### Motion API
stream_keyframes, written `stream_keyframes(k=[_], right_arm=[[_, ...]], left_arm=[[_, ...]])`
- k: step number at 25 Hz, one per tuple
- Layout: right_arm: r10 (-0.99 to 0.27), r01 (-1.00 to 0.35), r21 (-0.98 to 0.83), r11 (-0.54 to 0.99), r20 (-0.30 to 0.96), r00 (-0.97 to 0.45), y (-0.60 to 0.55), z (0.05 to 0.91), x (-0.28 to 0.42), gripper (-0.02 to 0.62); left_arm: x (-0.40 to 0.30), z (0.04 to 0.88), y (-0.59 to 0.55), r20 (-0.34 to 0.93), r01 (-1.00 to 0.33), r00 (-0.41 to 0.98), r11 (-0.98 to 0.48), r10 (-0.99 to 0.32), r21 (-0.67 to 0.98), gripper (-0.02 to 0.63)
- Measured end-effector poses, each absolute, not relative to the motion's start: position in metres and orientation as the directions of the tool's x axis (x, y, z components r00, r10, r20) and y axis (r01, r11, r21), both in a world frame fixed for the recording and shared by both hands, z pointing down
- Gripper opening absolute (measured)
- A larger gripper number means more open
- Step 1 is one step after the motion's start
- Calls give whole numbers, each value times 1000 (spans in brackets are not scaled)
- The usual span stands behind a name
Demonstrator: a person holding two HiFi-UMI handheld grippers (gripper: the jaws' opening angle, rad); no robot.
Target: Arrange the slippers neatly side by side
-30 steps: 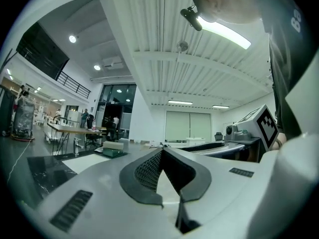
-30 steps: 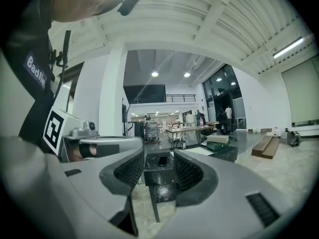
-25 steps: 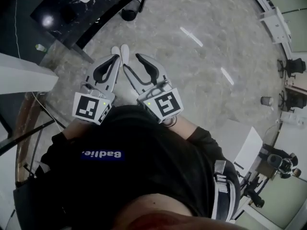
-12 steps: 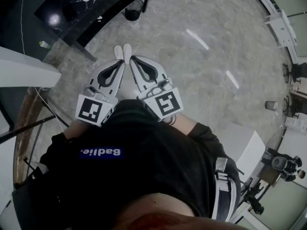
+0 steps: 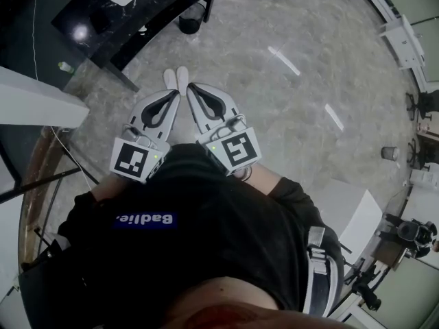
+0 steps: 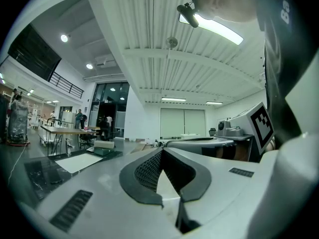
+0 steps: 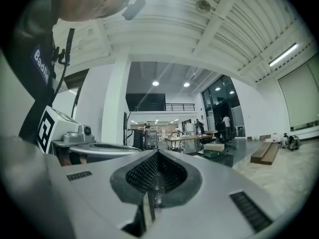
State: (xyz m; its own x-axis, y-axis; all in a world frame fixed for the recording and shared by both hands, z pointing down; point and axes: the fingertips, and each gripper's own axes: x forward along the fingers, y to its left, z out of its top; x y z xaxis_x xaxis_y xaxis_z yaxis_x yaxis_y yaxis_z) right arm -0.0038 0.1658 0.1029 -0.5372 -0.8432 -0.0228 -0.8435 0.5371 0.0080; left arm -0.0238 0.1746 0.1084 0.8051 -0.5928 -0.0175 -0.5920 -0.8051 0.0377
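In the head view both grippers are held level in front of the person's dark shirt, tips close together. My left gripper (image 5: 175,93) is shut, its jaws meeting at the tip (image 6: 160,151) with nothing between them. My right gripper (image 5: 191,86) is also shut and empty, with the jaws closed at the tip (image 7: 158,152). Each gripper view shows the other gripper beside it. Two white elongated shapes (image 5: 175,78) lie side by side on the floor just past the tips. I cannot tell whether they are slippers or the person's shoes.
A black table (image 5: 130,9) stands at the upper left with a dark round bin (image 5: 190,20) by its leg. A white shelf edge (image 5: 34,98) juts in at the left. A small cup (image 5: 391,153) and office chairs (image 5: 426,101) sit at the right on the marble floor.
The right gripper's jaws, spread apart a second ago, have closed with nothing in them. Both grippers have drifted a little while staying side by side.
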Motion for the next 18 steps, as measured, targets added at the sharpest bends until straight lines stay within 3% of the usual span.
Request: stream_keyframes(k=[18], right_arm=[[-836,-836,1,549,-9,-549,182,103,-8,0]], left_arm=[[-27,107,193,-15,-586,810,-810,-586,16,0]])
